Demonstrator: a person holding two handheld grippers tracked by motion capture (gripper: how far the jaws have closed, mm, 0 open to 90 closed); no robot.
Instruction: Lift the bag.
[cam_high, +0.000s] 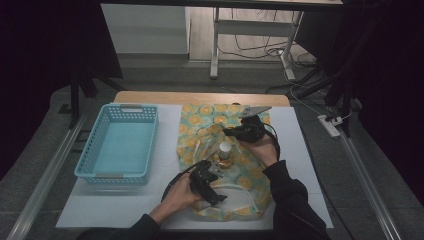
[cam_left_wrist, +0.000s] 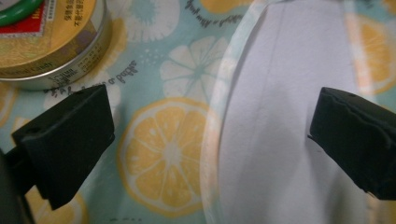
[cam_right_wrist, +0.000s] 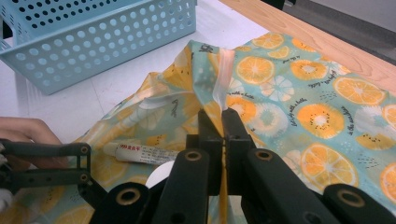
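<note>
A cloth bag printed with orange and lemon slices lies on the white mat. My right gripper is shut on a raised fold of the bag and its pale translucent strip, which it holds up between the jaws. A golden tin rests on the bag beside a small white tube with red print; from above a white-topped amber item shows mid-bag. My left gripper hovers low over the near part of the bag, jaws wide open, straddling a curved translucent strip with nothing gripped.
A light blue perforated basket stands on the mat to the left of the bag. The wooden table edge runs along the far side. Metal rails flank the table on both sides.
</note>
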